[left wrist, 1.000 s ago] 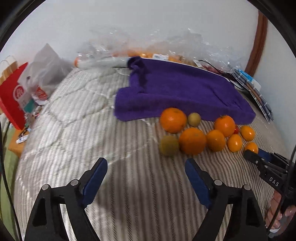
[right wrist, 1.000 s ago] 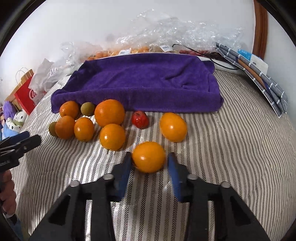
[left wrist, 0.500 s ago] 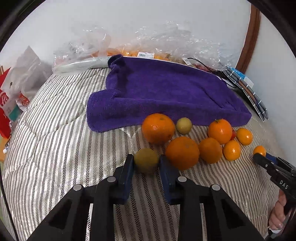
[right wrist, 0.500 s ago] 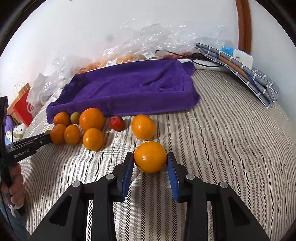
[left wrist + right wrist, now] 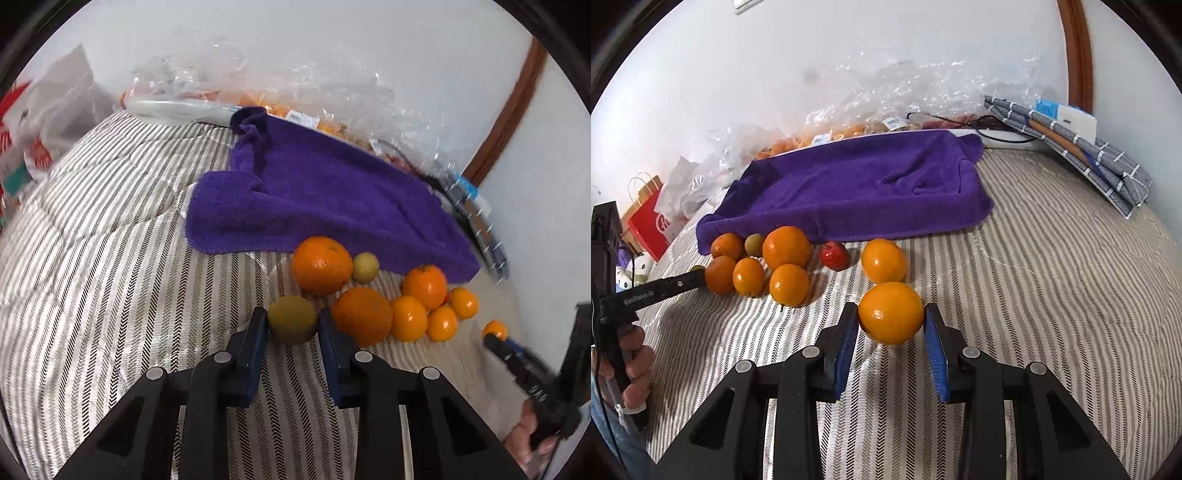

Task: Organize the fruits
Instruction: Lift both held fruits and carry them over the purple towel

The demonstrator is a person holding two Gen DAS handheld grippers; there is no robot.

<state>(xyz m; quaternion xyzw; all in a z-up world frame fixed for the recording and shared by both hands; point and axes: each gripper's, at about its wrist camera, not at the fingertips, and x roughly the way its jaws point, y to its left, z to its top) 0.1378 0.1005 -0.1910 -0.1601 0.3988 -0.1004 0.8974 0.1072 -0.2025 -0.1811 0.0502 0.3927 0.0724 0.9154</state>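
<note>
Fruit lies scattered on a striped bedspread, in front of a rumpled purple towel.

From the left wrist camera, the left gripper has its jaws drawn narrow around a small brownish-green fruit, with a blue pad pressed to each side. Just right of it, close against the right pad, sits a large orange. Behind are a bigger orange and a small yellow-green fruit at the towel's edge. Further right, smaller oranges cluster together.

From the right wrist camera, the right gripper holds a round orange between its blue pads; the left pad touches it, and the right pad appears to sit at its edge. Another orange rests just behind. A small red fruit lies to the left of that, by the towel.

Crinkled clear plastic bags of fruit line the wall behind the towel. Folded grey checked cloth sits at the far right, and a red paper bag stands off the bed's left side.
</note>
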